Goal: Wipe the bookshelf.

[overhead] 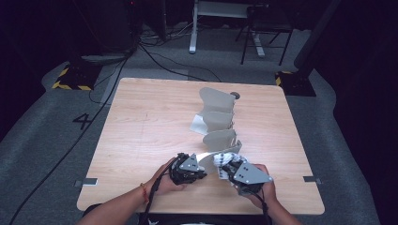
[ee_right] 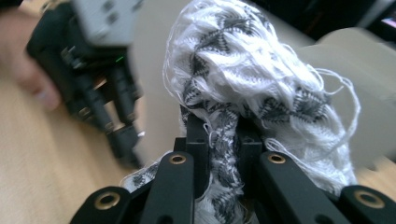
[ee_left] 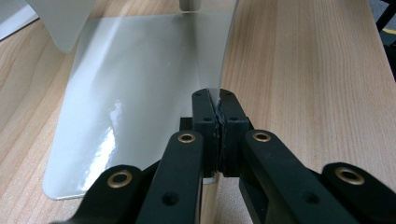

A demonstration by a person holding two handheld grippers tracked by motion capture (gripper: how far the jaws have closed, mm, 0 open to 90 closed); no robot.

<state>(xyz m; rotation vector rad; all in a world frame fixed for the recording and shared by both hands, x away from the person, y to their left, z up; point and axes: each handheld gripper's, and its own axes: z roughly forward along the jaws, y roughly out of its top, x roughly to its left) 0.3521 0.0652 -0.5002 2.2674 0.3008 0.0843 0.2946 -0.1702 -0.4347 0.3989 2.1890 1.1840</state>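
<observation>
Right gripper (ee_right: 218,135) clamps a black-and-white cloth (ee_right: 243,74); left gripper (ee_left: 217,105) pinches the grey divider's (ee_left: 140,93) wall. Next, likely tucking cloth inside.

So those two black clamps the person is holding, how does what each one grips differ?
The left gripper has its fingers shut on the thin edge of a stiff, glossy grey sheet; the right gripper pinches a soft, fuzzy black-and-white cloth. The sheet stands curved on the table, smooth and plain; the cloth is bunched, patterned and trailing loose threads. Both grippers are closed, side by side at the table's near edge.
</observation>
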